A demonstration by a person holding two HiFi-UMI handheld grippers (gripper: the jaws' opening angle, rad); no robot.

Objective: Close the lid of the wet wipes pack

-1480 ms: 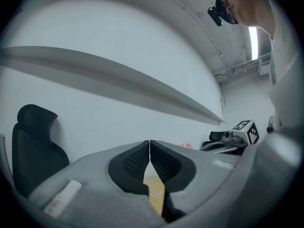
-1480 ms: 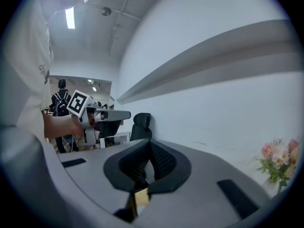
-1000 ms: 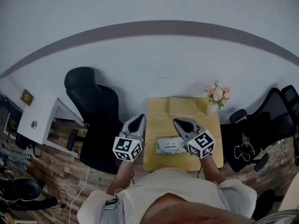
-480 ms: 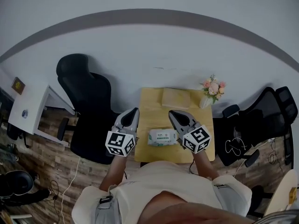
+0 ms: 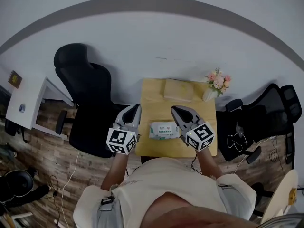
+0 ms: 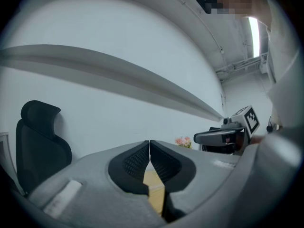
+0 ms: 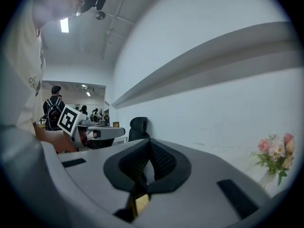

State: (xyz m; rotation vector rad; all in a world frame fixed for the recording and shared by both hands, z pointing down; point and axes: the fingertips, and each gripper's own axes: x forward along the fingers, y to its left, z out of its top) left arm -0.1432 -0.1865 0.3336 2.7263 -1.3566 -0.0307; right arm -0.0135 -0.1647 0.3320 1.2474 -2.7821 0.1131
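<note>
While the left claw and right claw hover pinched together and empty, flanking the wipes pack near the table edge, a one-sided press might slide it off.

I look down on a counter set against the wall. The wet wipes pack lies on it toward the front, near the middle. My left gripper hangs at the counter's left edge, left of the pack. My right gripper is just beside the pack's right end. A flat pad lies at the back. Flowers stand in the back right corner. An office chair stands left of the counter, and more chairs stand to its right.
</note>
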